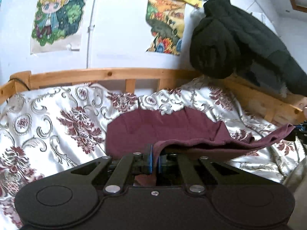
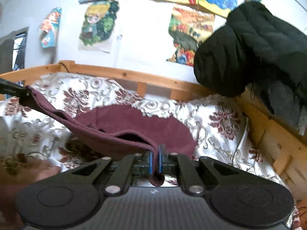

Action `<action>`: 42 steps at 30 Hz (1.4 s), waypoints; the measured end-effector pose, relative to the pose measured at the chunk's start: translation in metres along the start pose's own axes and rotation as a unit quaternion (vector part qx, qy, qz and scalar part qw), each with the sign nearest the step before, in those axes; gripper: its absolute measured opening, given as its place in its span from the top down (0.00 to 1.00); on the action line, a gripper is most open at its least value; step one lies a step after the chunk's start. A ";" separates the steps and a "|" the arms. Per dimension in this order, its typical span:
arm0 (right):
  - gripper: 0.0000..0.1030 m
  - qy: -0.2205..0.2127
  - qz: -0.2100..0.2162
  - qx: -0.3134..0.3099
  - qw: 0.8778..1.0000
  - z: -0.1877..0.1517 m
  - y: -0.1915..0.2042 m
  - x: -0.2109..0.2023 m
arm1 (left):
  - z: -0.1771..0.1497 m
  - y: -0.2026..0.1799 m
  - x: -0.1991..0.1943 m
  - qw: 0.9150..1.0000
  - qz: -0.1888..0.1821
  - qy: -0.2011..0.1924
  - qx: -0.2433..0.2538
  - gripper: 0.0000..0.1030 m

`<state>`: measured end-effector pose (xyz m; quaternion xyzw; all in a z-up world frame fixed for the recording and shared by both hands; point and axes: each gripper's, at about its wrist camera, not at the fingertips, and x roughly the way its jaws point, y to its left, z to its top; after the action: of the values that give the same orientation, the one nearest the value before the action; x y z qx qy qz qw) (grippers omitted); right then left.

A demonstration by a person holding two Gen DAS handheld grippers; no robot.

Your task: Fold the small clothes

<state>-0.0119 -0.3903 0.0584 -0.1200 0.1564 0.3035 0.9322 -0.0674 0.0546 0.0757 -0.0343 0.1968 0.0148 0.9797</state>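
Note:
A small maroon garment (image 1: 163, 128) lies on the patterned bedspread, its near edge lifted and stretched between my two grippers. My left gripper (image 1: 155, 156) is shut on the left corner of that edge. The right gripper shows at the right edge of the left wrist view (image 1: 298, 131), holding the other corner. In the right wrist view the maroon garment (image 2: 134, 126) hangs from my right gripper (image 2: 155, 156), which is shut on a fold of it. The left gripper (image 2: 13, 91) holds the far corner at left.
A white bedspread with maroon floral print (image 1: 57, 115) covers the bed. A wooden bed rail (image 1: 115, 76) runs behind it. A black padded jacket (image 1: 239, 38) hangs over the rail at right. Colourful posters (image 1: 57, 15) are on the white wall.

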 end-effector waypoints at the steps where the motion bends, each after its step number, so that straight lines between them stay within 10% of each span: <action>1: 0.94 -0.002 0.000 -0.002 1.000 0.003 0.002 -0.004 | 0.003 -0.001 -0.002 1.000 -0.002 0.000 0.005 0.95; 18: 0.93 -0.016 -0.052 0.085 0.995 0.060 -0.068 0.171 | 0.127 0.009 0.173 0.992 0.063 0.087 0.068 0.95; 34: 0.91 0.058 -0.041 0.155 0.985 0.009 -0.097 0.318 | 0.085 0.045 0.327 0.979 0.089 0.178 0.047 0.94; 42: 0.62 0.033 -0.020 0.162 0.986 -0.018 -0.103 0.312 | 0.069 0.058 0.351 0.968 0.113 0.222 0.005 0.78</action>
<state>0.2854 -0.3121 -0.0584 0.0198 0.2318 0.2512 0.9396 0.2809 0.1232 0.0001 -0.0089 0.4122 0.1166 0.9036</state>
